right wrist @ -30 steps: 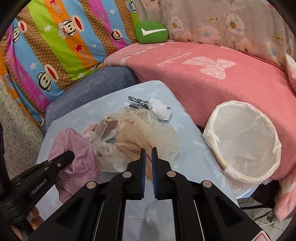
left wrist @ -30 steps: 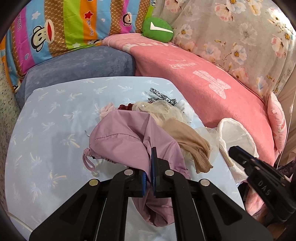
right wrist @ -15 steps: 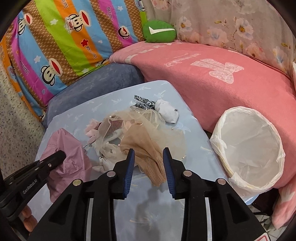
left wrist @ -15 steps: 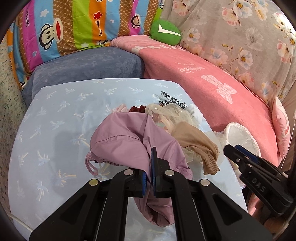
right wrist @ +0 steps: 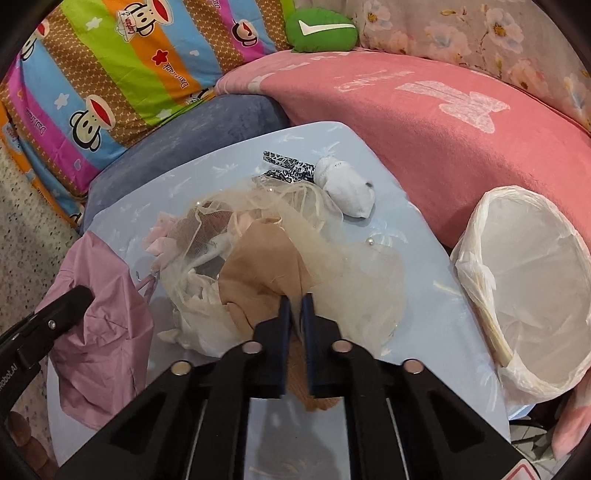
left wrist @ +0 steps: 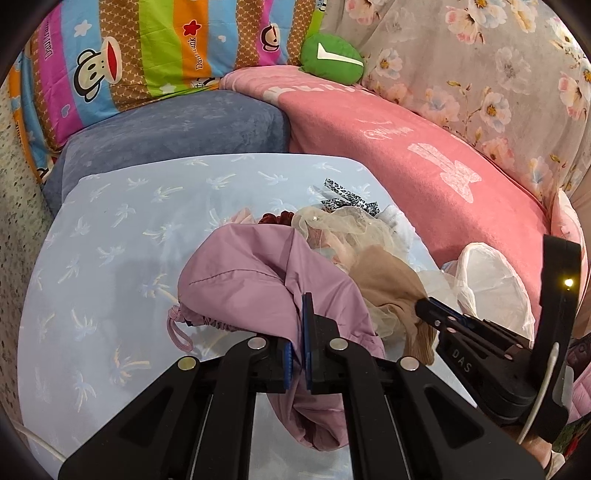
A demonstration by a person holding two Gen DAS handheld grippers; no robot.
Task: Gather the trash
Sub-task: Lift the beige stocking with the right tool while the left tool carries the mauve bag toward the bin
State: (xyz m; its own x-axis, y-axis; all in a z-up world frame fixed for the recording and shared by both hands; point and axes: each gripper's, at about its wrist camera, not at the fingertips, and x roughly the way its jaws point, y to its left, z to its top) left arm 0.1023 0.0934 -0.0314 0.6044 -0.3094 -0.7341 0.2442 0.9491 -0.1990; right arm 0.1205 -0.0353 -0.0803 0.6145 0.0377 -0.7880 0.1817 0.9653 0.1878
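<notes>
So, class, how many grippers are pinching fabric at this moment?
2. The left gripper is shut on the purple bag at the table's near-left; the right gripper is shut on the tan stocking mid-pile.

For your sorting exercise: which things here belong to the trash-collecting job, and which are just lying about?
Job: left gripper shut on mauve bag; right gripper shut on tan stocking; cream netting; white sock; leopard strip; lined bin.

Lying about: green cushion; pink blanket; monkey quilt.

The right gripper (left wrist: 436,317) bears "DAS" on its side; the striped monkey blanket (right wrist: 110,66) reads "Captain". The left gripper's arm shows a cut-off "obot.AI".
</notes>
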